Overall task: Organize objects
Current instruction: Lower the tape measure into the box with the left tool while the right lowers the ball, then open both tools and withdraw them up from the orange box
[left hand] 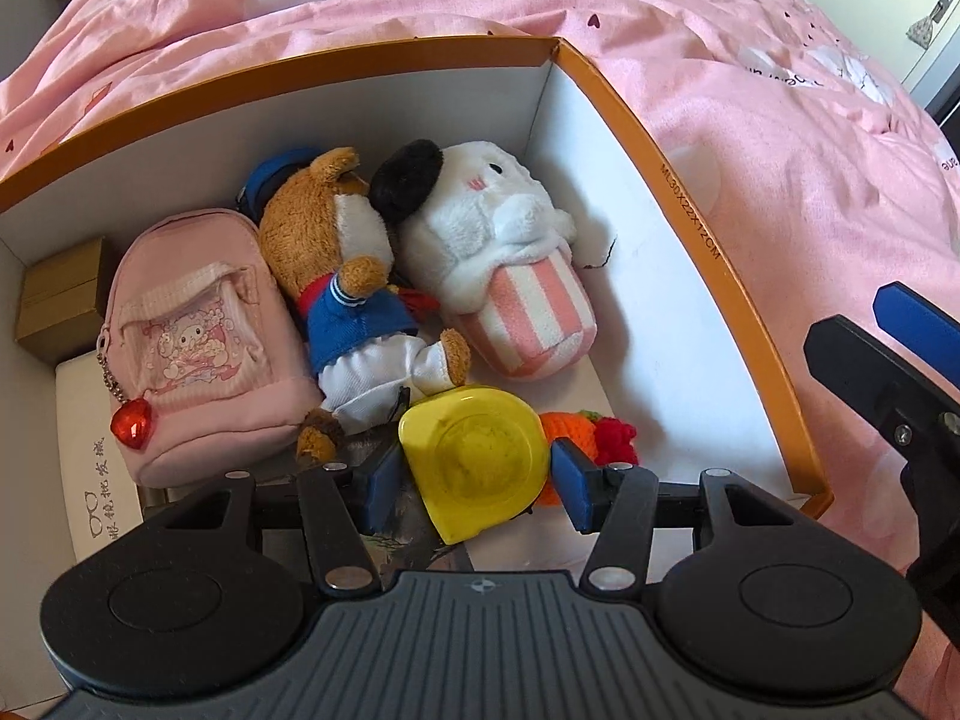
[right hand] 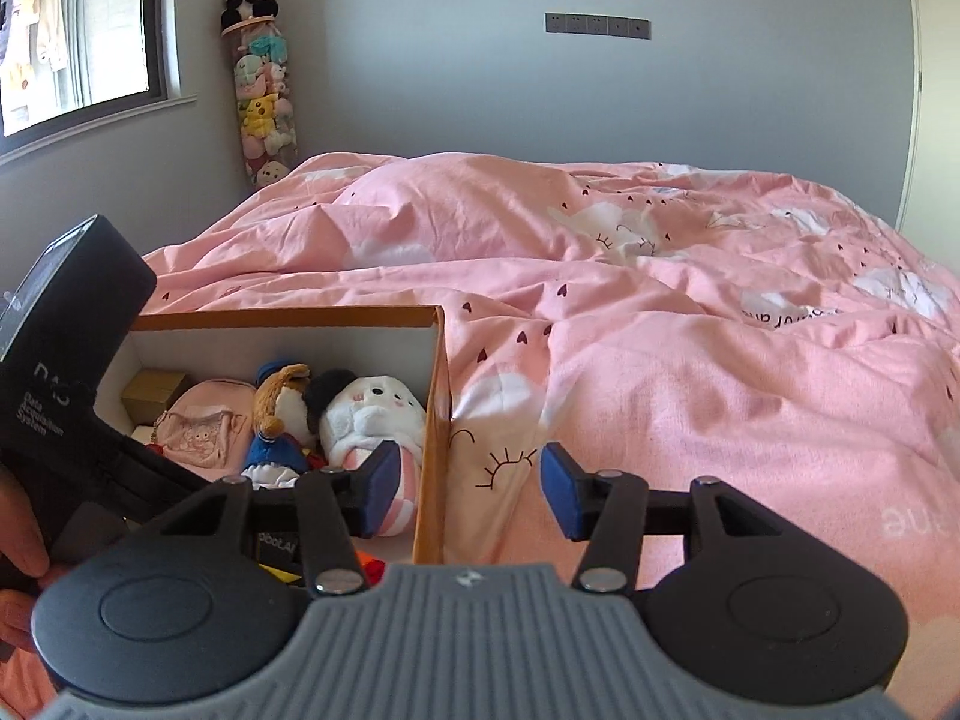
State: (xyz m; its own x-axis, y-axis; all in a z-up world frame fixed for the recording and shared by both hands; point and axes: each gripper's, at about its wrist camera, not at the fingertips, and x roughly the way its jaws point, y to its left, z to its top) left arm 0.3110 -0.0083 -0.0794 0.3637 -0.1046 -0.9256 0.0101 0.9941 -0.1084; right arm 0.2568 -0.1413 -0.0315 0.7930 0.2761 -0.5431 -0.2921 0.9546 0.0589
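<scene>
The left gripper [left hand: 477, 474] is squeezing the yellow toy [left hand: 474, 462] over the box [left hand: 690, 192]. The right gripper [right hand: 471, 492] is gaping open, holding nothing.

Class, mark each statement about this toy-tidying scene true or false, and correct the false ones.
1. The left gripper has a yellow object between its fingers. True.
2. The right gripper grips the pink mini backpack. False: its jaws stand apart with nothing between them, and the pink mini backpack lies in the box.
3. The bear plush lies between the backpack and the white plush. True.
4. The box sits on a wooden desk. False: it rests on a pink duvet.
5. The box holds only one soft toy. False: it holds the bear and the white plush.
</scene>
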